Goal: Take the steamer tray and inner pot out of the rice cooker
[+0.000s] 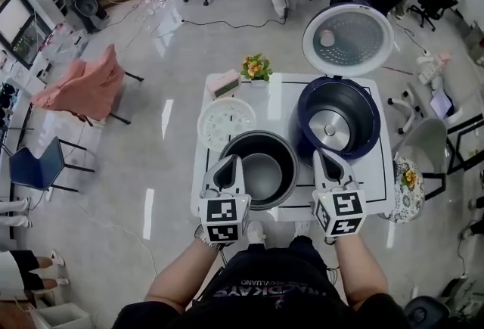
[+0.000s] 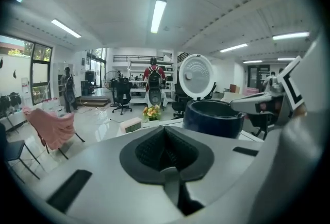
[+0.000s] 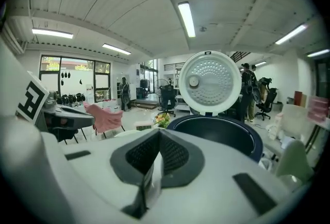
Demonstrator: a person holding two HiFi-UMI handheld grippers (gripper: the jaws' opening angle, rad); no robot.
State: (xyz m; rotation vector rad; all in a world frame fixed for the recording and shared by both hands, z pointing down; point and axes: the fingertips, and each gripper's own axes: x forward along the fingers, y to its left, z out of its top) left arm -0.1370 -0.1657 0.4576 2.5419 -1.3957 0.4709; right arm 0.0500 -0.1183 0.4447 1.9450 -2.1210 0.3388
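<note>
Only the head view shows me the inner pot [image 1: 265, 169], at the table's [image 1: 380, 187] front edge, between left gripper [image 1: 231, 162] and right gripper [image 1: 324, 156], both pressed together, empty

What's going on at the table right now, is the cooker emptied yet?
A person holds a gripper in each hand. The rice cooker stands open and empty, lid up. The white steamer tray lies on the table, and the inner pot sits near its front edge. The left gripper and right gripper hover either side of the pot, both shut and apparently empty. Both parts look out.
</note>
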